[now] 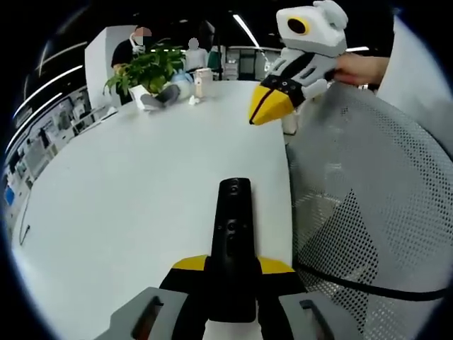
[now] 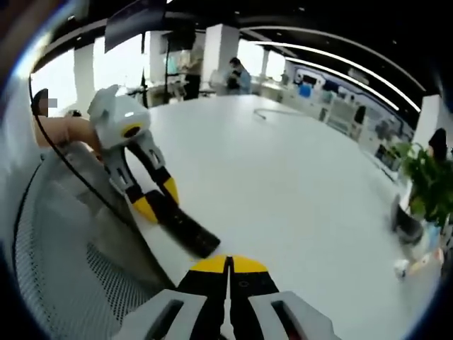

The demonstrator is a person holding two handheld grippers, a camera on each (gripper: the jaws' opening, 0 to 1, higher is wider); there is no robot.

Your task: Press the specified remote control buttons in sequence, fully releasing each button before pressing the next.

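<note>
While the remote (image 1: 233, 244) is clamped between the jaws of the left gripper (image 1: 232, 283), held out over the white table (image 1: 127, 198) near its edge, the right gripper (image 2: 228, 273) is seen with its yellow tips shut together and nothing between them. It is carried well apart from the remote, up beside the mesh chair back (image 1: 368, 212), so no button is being pressed at this moment.

Trouble is easily pictured from here: closed tips make a blunt point, and two neighbouring buttons could be caught at once if the approach is skewed. A hard press on the free end could also tip the remote in its grip, since it is held only by its near end.

From the left gripper view the remote's button face is laid out lengthwise, with a plant (image 1: 145, 71) and small bottles at the far side of the table. From the right gripper view the remote is shown side-on instead, jutting from the left gripper above the table edge, its buttons not readable
</note>
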